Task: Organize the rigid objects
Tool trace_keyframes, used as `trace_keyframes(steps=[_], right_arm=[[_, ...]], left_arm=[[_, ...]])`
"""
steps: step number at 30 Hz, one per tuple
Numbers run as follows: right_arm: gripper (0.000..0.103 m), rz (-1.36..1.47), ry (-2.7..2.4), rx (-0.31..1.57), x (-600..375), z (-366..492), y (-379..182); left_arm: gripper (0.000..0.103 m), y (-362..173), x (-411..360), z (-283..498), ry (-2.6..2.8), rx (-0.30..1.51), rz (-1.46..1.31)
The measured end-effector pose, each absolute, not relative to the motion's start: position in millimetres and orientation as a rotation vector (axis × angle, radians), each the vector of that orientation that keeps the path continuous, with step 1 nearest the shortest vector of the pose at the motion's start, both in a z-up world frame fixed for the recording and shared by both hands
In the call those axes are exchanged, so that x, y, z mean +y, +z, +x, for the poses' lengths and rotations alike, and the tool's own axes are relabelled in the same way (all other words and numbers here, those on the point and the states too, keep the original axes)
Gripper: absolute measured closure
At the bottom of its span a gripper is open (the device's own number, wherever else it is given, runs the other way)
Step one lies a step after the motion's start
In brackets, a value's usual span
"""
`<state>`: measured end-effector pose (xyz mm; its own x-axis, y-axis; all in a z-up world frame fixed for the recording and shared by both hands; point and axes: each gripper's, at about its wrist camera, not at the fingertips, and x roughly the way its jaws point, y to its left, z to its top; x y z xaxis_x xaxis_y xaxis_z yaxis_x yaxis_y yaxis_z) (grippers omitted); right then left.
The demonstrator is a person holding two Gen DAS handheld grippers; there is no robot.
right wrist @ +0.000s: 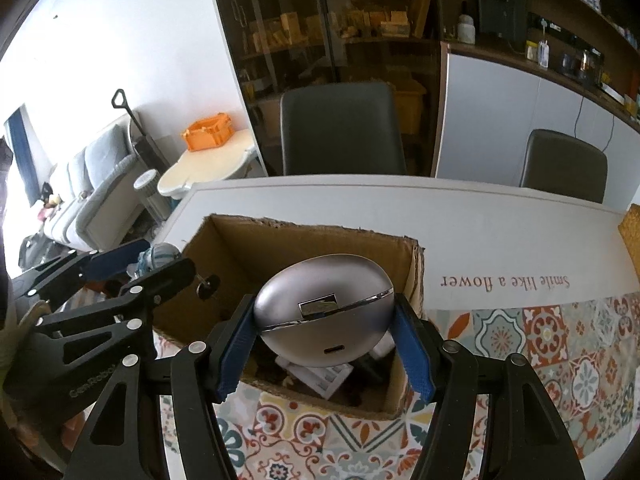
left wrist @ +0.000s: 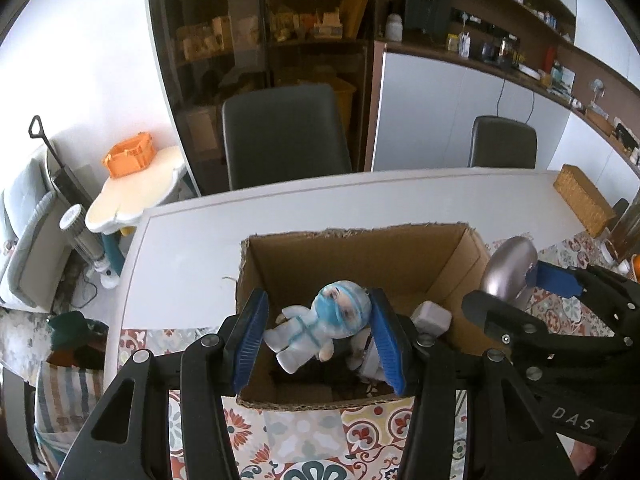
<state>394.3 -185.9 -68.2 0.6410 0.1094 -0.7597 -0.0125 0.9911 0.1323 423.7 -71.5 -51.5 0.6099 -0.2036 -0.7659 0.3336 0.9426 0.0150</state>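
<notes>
The left gripper (left wrist: 320, 340) hangs over the open cardboard box (left wrist: 352, 256), its 2 blue fingers (left wrist: 252, 340) set wide apart on either side of a doll in a white protective suit with a blue mask (left wrist: 320, 324). The doll lies tilted between the fingers; the right finger is at its head, but whether either pad touches it I cannot tell. Beside the doll, toward the box's right wall, sits a small white block-shaped item (left wrist: 432, 316), with darker clutter under it that is too dim to name.

The right gripper (right wrist: 326, 344) holds a silver egg-shaped case (right wrist: 324, 312) above the near right part of the box (right wrist: 304, 240), the blue fingers (right wrist: 412, 348) pressed against its 2 sides. The case shows a seam around its middle, a small metal plate on the front, and a slot-shaped port low down. Below it, inside the box, lies a white ribbed piece (right wrist: 324, 380).

The box stands on the bench (right wrist: 500, 232), partly on a patterned tile-print mat (right wrist: 560, 340) and partly on the white surface, where upside-down lettering reads "Smile like a flower" (right wrist: 504, 282). A woven basket (left wrist: 584, 204) rests at the bench's far right. 2 dark chairs (left wrist: 284, 132) stand behind the bench.
</notes>
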Motion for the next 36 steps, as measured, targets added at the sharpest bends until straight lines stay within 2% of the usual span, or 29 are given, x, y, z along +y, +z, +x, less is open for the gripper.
trace_keyframes(steps=[5,7,9,14,19,21,23,29,36], right_arm=[[0.038,0.12,0.065,0.902,-187,401,-77],[0.038,0.121,0.062,0.91,-187,402,-79],[0.038,0.12,0.061,0.914,-187,402,-80],[0.038,0.118,0.064,0.914,-184,406,-77],[0.038,0.102,0.049,0.917,-177,410,-76],[0.033,0.093,0.042,0.914,-173,408,-73],[0.02,0.082,0.029,0.897,-170,405,-69],[0.016,0.063,0.012,0.873,-166,388,-57],[0.006,0.064,-0.043,0.809,-169,345,-33]], left_arm=[[0.051,-58,-72,427,-0.296,0.874,0.177],[0.047,-59,-70,428,-0.275,0.872,0.18],[0.034,-59,-67,427,-0.239,0.869,0.185],[0.019,-58,-50,423,-0.134,0.847,0.188],[0.013,-57,-32,422,-0.082,0.842,0.155],[0.013,-56,-27,420,-0.072,0.84,0.146],[0.01,-53,-24,415,-0.065,0.83,0.14],[0.0,-37,-18,393,-0.048,0.765,0.143],[0.0,-12,-14,350,-0.044,0.685,0.139]])
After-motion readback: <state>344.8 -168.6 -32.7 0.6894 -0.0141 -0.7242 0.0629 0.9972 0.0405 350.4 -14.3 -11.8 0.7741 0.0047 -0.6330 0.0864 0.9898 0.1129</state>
